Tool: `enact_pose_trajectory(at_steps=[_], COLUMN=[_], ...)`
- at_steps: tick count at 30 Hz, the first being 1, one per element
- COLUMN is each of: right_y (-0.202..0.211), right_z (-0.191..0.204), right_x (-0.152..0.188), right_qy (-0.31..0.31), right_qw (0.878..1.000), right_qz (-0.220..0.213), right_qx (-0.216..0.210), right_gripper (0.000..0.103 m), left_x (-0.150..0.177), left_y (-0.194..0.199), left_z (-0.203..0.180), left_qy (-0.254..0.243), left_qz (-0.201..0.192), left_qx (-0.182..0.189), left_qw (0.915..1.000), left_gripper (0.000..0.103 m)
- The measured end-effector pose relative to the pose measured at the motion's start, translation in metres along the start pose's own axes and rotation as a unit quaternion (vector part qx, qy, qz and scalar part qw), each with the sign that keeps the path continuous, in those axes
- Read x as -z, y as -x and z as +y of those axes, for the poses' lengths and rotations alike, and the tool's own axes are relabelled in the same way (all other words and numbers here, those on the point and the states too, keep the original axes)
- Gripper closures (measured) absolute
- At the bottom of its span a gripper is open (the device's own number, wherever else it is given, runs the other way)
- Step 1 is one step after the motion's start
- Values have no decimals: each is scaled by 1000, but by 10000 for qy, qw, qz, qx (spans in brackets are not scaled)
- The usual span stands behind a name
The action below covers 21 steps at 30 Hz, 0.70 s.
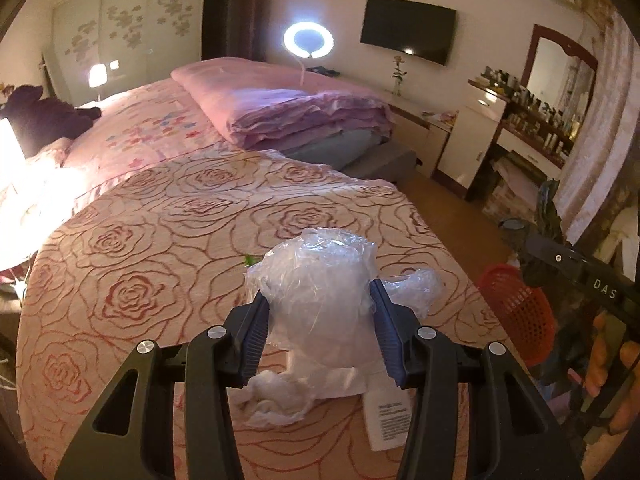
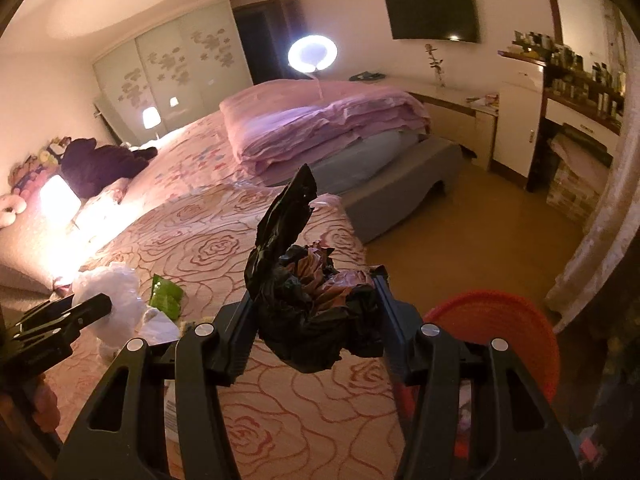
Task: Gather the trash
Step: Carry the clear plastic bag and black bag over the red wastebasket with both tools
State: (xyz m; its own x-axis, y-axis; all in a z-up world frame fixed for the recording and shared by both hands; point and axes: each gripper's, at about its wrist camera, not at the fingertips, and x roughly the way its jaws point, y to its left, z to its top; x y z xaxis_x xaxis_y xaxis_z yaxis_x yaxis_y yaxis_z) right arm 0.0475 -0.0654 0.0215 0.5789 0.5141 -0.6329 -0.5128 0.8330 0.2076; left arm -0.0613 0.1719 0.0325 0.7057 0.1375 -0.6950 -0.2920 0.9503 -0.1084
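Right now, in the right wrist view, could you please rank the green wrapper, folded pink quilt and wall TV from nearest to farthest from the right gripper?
1. Green wrapper, on the bedspread, left.
2. Folded pink quilt, mid-bed.
3. Wall TV, far wall.

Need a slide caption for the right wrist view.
Right gripper clamps a crumpled black bag above the rose-patterned bed, red basket alongside.
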Motion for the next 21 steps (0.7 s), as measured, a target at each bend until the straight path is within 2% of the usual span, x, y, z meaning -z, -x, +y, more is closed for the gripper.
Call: enact_pose_trajectory(at_steps=[21], right_y=[19], right_z=[-58], right_x=[17], right_qy=[-585], right_qw=[9969], right_qz=[-38], right_qx=[518], right_gripper=[51], left_x=[-18], left_y=[-35], left_z=[-80], left_qy=[-689], left_qz=[180], left_qx=[486], left_qw=[9963], left_gripper=[57])
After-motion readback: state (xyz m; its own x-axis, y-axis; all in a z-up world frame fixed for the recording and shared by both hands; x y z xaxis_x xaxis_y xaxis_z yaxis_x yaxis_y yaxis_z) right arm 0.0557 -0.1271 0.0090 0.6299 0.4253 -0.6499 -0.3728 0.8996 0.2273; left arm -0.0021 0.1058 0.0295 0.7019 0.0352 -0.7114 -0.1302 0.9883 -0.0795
